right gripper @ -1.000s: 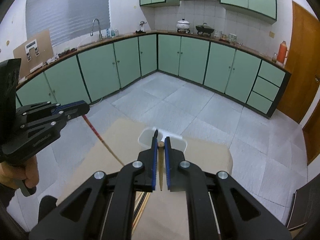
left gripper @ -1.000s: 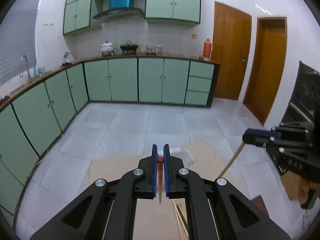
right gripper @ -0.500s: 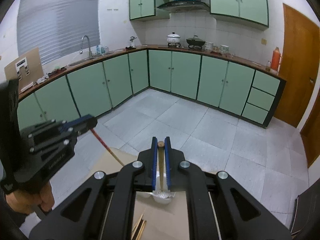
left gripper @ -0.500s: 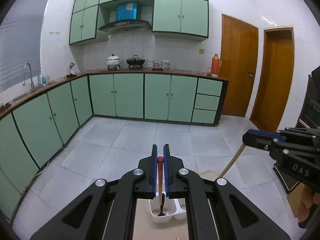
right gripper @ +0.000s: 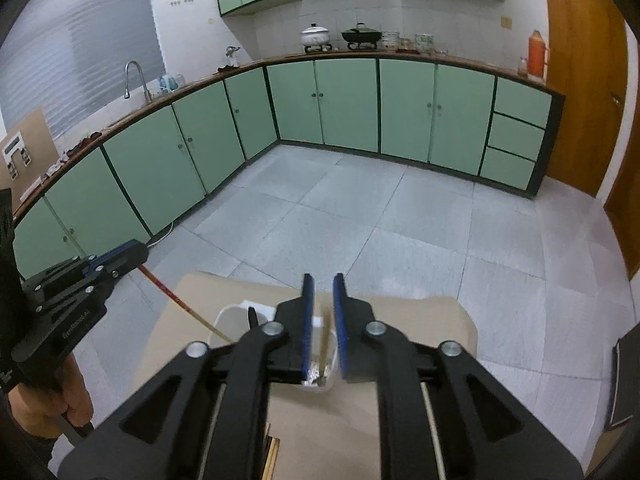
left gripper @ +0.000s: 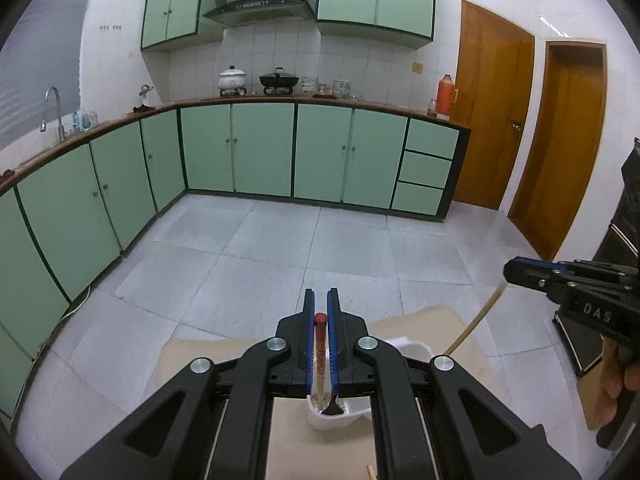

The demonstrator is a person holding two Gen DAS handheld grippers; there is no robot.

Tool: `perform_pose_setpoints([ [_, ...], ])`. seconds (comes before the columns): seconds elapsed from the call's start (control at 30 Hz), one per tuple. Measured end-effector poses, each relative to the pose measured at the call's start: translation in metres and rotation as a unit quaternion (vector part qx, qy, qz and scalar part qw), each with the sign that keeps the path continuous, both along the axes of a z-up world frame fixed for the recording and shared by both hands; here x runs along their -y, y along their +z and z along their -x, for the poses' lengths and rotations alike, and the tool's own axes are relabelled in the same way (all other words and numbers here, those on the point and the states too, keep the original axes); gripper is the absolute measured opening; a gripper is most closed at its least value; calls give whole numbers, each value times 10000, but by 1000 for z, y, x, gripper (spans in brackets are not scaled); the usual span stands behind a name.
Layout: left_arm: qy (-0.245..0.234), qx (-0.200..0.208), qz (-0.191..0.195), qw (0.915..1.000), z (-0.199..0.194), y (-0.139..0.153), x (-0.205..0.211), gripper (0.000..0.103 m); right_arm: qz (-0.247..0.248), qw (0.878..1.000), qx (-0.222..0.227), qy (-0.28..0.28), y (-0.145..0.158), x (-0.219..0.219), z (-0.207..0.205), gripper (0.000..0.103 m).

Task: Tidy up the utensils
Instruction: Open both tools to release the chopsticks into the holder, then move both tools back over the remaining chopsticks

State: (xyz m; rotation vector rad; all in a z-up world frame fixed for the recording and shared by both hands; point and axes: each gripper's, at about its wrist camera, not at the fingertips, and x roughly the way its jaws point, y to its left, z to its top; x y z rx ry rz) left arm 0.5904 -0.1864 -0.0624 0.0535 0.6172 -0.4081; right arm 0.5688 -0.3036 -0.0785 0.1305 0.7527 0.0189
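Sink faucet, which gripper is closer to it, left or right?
Left. The left gripper is on the faucet side of the white holder; the right gripper, jaws just opening around a chopstick, is over toward the wooden door.

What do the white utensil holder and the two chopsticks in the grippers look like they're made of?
White utensil holder: probably plastic, with smooth, thin, slightly glossy walls. Red-capped chopstick in the left gripper: looks like bamboo or wood, a pale matt shaft with a red coated end. Plain chopstick between the right gripper jaws: tan, matt, likely bamboo.
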Motion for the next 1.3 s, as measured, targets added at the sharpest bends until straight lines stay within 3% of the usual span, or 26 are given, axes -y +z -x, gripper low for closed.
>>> perform_pose_setpoints([
  [0.07,-21,42,-39,10000,6,2,-5,15,-20,10000,80,-19,1,0,11,22],
  [0.2,-28,302,-27,9995,34,19,-25,31,-10,9995,318,31,11,3,44,24],
  [0.27,-27,457,-11,9990,51,29,-36,39,-39,9986,518,81,18,1,74,24],
  [0.33,50,581,35,9983,75,36,-52,53,29,9973,731,112,21,-1,103,27],
  [0.43,19,674,117,9977,114,30,-70,58,247,9947,972,238,11,-14,158,30],
  [0.53,-49,706,132,9974,158,5,-83,60,276,9933,1095,231,-16,-26,208,30],
  [0.7,-23,589,289,9978,237,-69,-100,65,353,9942,1005,159,-95,-60,283,30],
  [0.8,66,388,273,9989,276,-117,-104,65,301,9977,598,67,-161,-81,317,30],
  [0.9,91,69,236,9997,302,-152,-104,65,89,9997,193,92,-204,-98,336,30],
  [1.1,54,-248,229,9994,327,-194,-101,65,164,9993,-85,320,-242,-132,347,30],
  [1.3,-48,-418,64,9991,328,-217,-91,65,189,9988,-163,428,-250,-133,338,30],
])
